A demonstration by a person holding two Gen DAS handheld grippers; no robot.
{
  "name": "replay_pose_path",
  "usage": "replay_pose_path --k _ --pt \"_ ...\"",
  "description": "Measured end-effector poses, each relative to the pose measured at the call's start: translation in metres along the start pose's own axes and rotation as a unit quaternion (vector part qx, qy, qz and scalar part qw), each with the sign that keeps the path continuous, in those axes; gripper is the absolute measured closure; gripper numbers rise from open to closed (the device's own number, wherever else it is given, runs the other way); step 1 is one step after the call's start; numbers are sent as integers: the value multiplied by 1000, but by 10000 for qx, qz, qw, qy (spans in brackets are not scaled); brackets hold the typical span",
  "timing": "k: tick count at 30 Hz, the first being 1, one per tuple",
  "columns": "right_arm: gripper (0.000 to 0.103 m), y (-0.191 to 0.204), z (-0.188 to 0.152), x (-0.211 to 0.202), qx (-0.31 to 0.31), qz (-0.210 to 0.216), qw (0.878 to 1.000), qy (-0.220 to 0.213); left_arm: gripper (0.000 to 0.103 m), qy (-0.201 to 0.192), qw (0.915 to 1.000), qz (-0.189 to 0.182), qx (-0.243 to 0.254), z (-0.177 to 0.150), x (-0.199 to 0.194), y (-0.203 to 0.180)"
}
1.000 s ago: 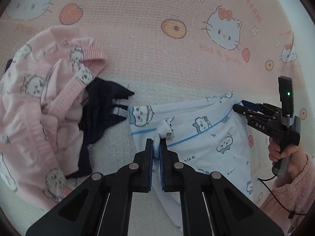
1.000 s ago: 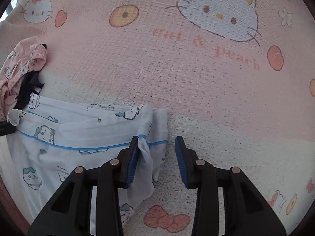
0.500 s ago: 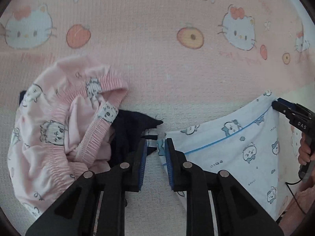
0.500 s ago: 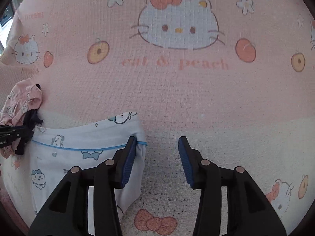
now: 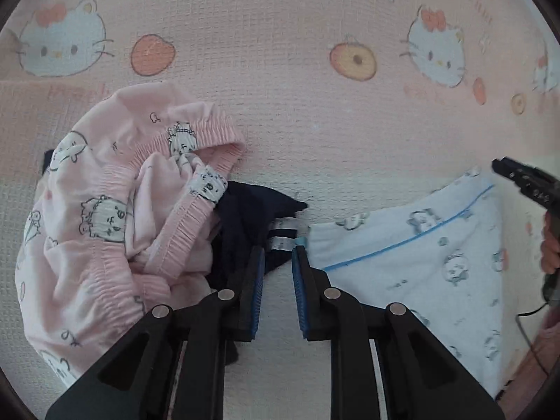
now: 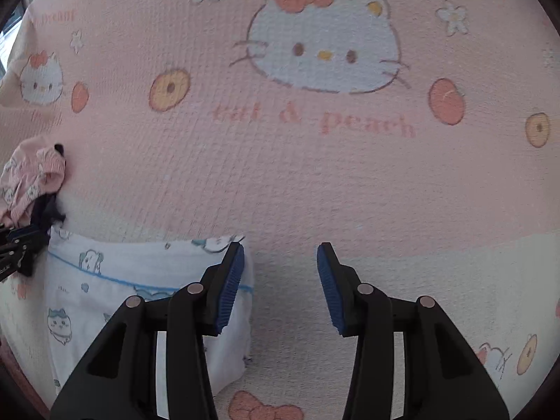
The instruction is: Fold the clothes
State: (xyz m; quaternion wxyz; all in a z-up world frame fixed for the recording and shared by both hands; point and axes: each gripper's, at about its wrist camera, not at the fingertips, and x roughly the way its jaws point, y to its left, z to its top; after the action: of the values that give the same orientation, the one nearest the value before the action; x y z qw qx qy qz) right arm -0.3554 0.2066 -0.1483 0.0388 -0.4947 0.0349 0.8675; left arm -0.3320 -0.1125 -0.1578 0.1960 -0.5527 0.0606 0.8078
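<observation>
- The white printed garment (image 5: pixel 430 262) lies flat on the pink cartoon-print blanket (image 5: pixel 280 105), at the near right of the left wrist view and the near left of the right wrist view; its blue-piped edge faces the far side, a layout that suits a further fold
- The left gripper (image 5: pixel 276 273) stands with its jaws spread a little and nothing between the pads; the right pad sits just beside the left corner of the white garment, so that corner rests free on the blanket
- The right gripper (image 6: pixel 280 280) stands with its jaws spread wider and only bare blanket between them; its left finger (image 6: pixel 229 287) overlaps the right edge of the garment in the view, and contact cannot be confirmed
- Judgement: with both corners free and the cloth spread flat, the garment reads as set down between steps, and each tool stays near its own corner for a fresh pinch
- The pink garment (image 5: pixel 115 227) sits crumpled at the left, with the dark navy garment (image 5: pixel 252 217) partly under it; a navy point with white stripes reaches to just beside the white corner
- Judgement: these two items appear to wait their turn; the closeness of the navy point makes a mistaken pinch by the left tool possible
</observation>
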Motion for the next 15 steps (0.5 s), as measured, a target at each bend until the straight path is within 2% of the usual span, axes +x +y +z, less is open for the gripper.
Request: replay_pose_path --k 3,8,10,13,15 --pt "59 6 -12 -22 115 235 9996 49 84 260 9979 -480 -349 -29 -6 -8" --pt "59 38 -73 -42 283 1111 9905 759 84 807 9827 -1285 -1061 -93 -3 -27" --pt "59 49 -101 -51 242 1188 9877 988 84 908 9753 -1489 -1354 -122 -7 -37" --pt "59 56 -136 -67 202 989 9890 1077 84 830 9650 -1788 -1727 -152 -15 -46" --pt "59 51 -154 -73 442 1130 9860 1142 84 802 9602 -1946 -1834 -167 -19 -52"
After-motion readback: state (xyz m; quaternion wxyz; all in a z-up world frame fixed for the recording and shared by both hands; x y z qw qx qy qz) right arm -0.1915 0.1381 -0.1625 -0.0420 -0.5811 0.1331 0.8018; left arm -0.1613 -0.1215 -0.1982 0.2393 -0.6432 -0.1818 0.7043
